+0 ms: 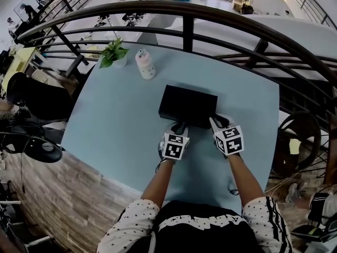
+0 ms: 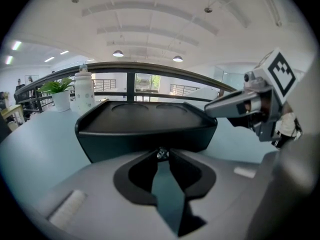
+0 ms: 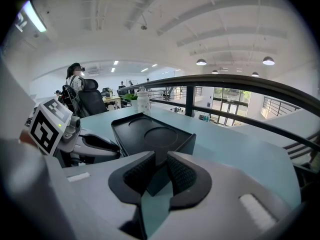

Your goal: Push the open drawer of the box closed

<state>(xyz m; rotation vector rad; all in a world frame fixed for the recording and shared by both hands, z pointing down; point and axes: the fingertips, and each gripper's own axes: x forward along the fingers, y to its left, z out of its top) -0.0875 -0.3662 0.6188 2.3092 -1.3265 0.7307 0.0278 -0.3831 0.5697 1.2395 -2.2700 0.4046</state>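
Note:
A black box lies in the middle of the pale blue table; its top has a raised rim and two round hollows. Both grippers sit at its near face. My left gripper is shut, its tips meeting right at the box's front wall. My right gripper stands at the box's near right corner, jaws a narrow gap apart with nothing held. Each gripper shows in the other's view, the right one and the left one. I see no drawer front standing out.
A white bottle and a small potted plant stand at the table's far left. A dark curved railing runs behind the table. A black chair is off the left side.

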